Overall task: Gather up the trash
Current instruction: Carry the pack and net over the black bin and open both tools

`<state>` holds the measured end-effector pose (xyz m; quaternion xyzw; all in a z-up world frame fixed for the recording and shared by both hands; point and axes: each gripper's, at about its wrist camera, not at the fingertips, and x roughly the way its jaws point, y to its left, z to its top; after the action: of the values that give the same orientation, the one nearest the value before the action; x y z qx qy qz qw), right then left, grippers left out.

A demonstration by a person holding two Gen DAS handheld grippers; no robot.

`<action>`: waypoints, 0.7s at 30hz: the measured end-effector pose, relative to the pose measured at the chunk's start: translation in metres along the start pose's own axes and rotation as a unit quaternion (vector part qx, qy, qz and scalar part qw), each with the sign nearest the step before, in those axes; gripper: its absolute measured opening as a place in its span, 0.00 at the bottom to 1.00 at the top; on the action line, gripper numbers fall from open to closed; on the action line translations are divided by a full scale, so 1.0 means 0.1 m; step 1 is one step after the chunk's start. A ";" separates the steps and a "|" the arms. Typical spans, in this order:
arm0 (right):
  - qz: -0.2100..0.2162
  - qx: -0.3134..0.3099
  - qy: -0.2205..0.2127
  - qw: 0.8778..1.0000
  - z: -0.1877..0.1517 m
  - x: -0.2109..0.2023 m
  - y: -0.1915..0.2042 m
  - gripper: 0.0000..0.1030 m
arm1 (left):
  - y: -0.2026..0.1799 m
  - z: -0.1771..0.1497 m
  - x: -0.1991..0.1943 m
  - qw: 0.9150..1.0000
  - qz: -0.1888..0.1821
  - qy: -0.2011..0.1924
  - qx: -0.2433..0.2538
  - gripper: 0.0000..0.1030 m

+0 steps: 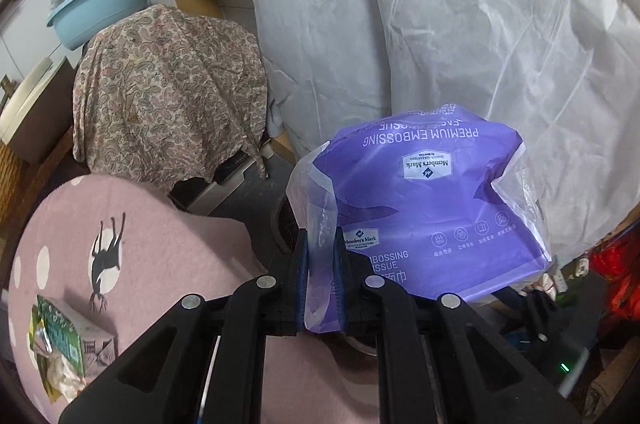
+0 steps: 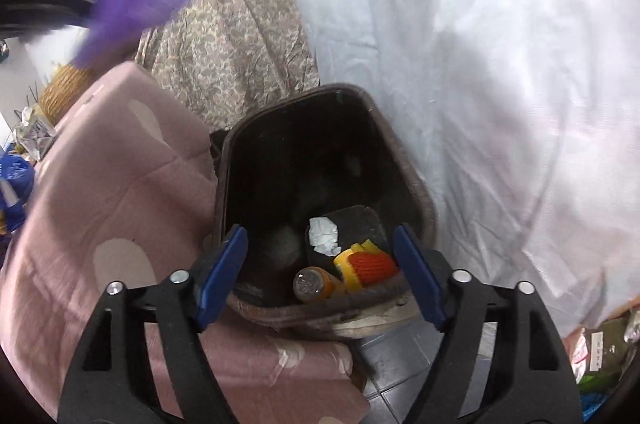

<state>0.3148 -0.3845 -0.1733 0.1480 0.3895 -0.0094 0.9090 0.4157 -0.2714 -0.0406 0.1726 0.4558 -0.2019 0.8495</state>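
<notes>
So the left gripper (image 1: 321, 276) is clamped on a purple tissue wrapper (image 1: 432, 208). Right gripper (image 2: 320, 276) hangs wide open over the trash bin (image 2: 420, 200), beside a pink dotted cloth (image 2: 104, 192).

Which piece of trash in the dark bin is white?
The crumpled white paper wad, lying farthest in; the orange bottle and yellow-red package beside it are brightly coloured.

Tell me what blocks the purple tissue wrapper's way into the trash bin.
Nothing visible. The left gripper holds the purple tissue wrapper up in the air, and the trash bin is open; the right gripper hovers open over its near rim.
</notes>
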 end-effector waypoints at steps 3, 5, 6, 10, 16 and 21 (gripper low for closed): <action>-0.001 0.004 -0.013 1.000 -0.06 -0.21 -0.06 0.77 | -0.10 0.07 0.20 1.000 0.016 0.016 0.009 0.12; 0.000 0.013 -0.018 1.000 -0.12 -0.32 -0.12 0.78 | -0.18 0.09 0.32 0.999 0.033 0.025 0.022 0.12; 0.000 0.016 -0.021 1.000 -0.15 -0.37 -0.15 0.80 | -0.22 0.09 0.39 0.998 0.047 0.030 0.032 0.12; -0.002 0.029 -0.029 0.999 -0.25 -0.51 -0.24 0.82 | -0.33 0.09 0.62 0.994 0.079 0.050 0.060 0.12; -0.002 0.045 -0.037 0.998 -0.31 -0.60 -0.32 0.82 | -0.50 0.05 0.86 0.987 0.110 0.072 0.091 0.17; 0.004 0.057 -0.042 0.998 -0.34 -0.64 -0.35 0.86 | -0.52 0.08 0.85 0.989 0.111 0.060 0.082 0.64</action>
<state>0.2412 -0.4144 -0.1591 0.2007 0.3496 -0.0338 0.9145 0.4379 -0.3359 -0.1138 0.3030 0.4654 -0.1319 0.8211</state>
